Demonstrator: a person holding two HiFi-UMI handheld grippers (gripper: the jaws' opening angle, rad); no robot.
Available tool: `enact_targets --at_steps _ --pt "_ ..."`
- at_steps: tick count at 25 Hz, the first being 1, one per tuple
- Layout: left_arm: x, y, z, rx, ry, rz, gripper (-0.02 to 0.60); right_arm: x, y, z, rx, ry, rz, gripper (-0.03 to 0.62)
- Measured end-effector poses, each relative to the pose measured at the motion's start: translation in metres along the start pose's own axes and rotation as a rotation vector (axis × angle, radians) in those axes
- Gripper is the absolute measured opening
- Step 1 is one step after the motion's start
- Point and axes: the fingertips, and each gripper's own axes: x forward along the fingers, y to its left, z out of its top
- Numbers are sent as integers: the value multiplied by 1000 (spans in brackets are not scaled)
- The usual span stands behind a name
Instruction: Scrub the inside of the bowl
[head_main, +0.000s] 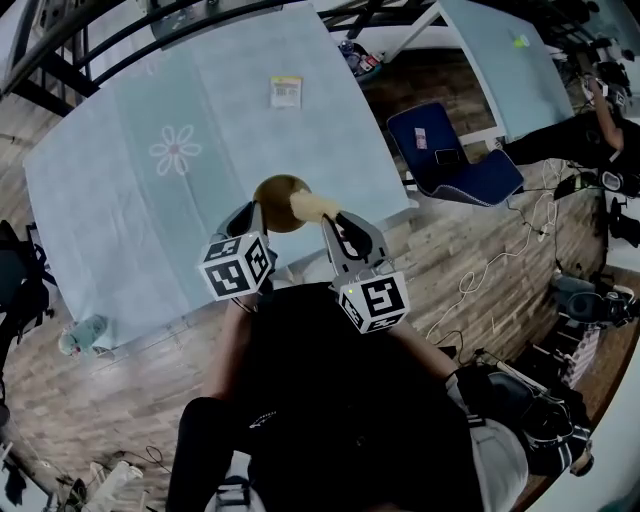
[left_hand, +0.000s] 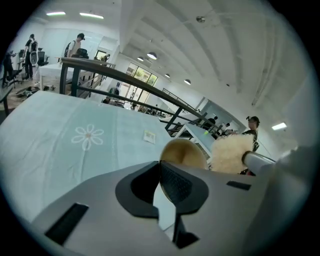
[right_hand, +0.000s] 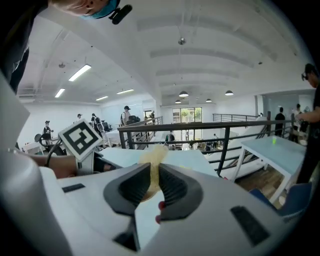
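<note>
Head view, left tool: my left tool reaches forward over the near edge of the worktop, with its marker cube facing up at me.
Head view, right tool: my right tool sits just beside the left one, at about the same height.
Head view, bowl: the brown bowl is at the tip of my left tool, over the near part of the pale blue worktop cloth.
Head view, scrubber: the yellowish scrubber sticks out of my right tool and overlaps the bowl's right rim. I cannot tell from here whether they touch.
Head view, surroundings: there is a flower print on the cloth and a small yellow label farther back. A blue chair stands on the wooden floor to the right.

Left gripper view, left tool: my jaws are clamped on the bowl's rim, one pad inside and one outside.
Left gripper view, bowl: it is held tilted, with its pale inside facing me.
Left gripper view, scrubber: the fluffy head sits just right of the bowl.

Right gripper view, right tool: my jaws are closed on the scrubber, which stands up between the pads.
Right gripper view, neighbours: the left tool's marker cube and my hand show at the left.
</note>
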Motion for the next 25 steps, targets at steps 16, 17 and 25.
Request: enact_targets --at_steps 16,17,25 --pt "-68 -39 24 221 -69 1 23 3 66 21 -333 -64 79 55" --pt "-68 -41 24 235 -71 0 23 3 62 22 -331 -64 58 55" --pt "-65 -54 20 290 -67 6 23 -4 30 23 -345 -26 -130 55"
